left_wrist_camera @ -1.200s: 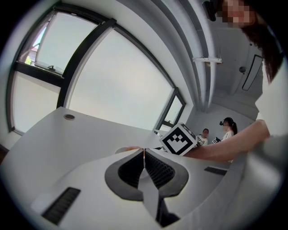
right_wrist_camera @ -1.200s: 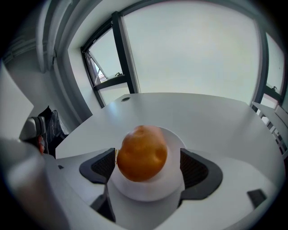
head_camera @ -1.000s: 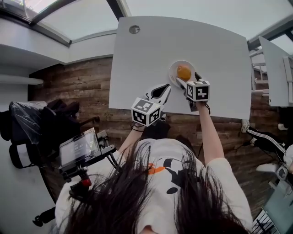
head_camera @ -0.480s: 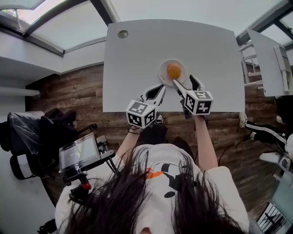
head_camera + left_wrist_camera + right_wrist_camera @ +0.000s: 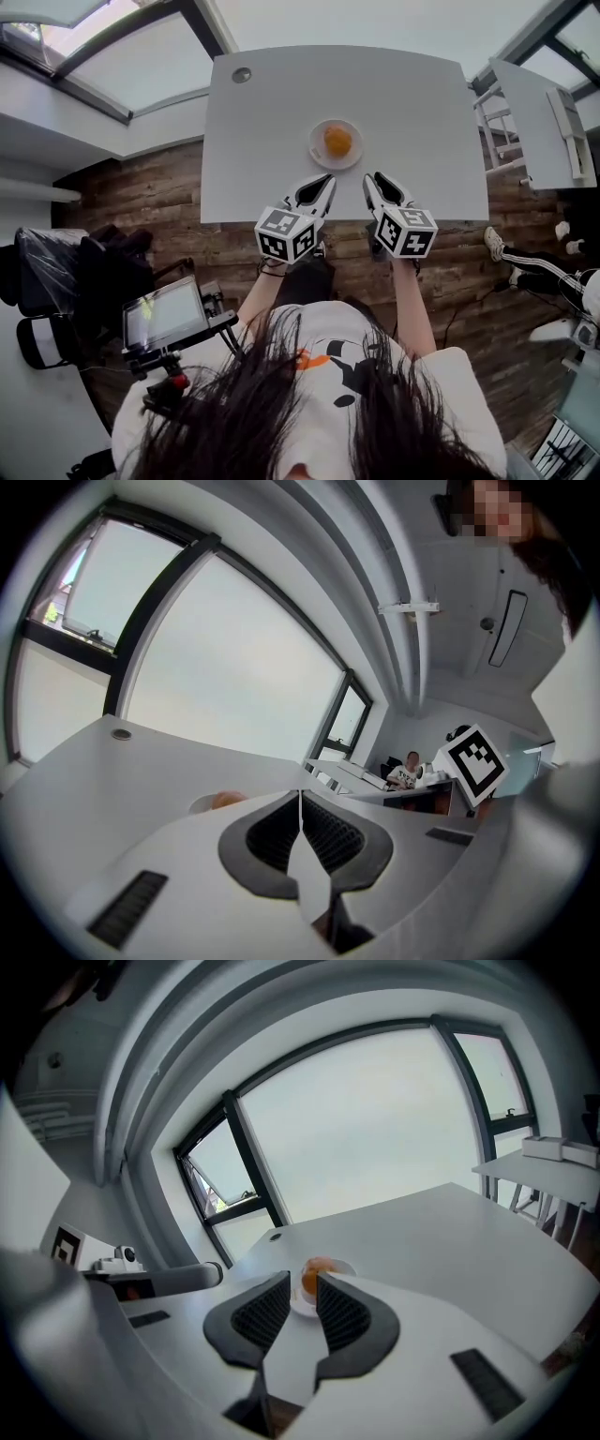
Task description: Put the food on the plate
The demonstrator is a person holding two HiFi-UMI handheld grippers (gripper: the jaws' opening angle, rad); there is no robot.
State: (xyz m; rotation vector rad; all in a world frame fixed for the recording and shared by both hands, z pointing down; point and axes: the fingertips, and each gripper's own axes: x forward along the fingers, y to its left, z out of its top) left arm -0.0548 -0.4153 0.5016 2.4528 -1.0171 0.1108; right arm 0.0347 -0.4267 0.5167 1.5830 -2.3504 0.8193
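— Where is the food (image 5: 337,141)?
— I see it on the plate (image 5: 318,155), on the table (image 5: 272,112).
— And your grippers?
— My left gripper (image 5: 322,182) is closed and empty. My right gripper (image 5: 378,180) is closing on nothing.

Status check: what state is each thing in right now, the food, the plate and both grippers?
Round orange food: resting on the plate, not held.
Small white round plate: flat on the table.
Left gripper: shut, empty.
Right gripper: jaws closing, nothing between them.
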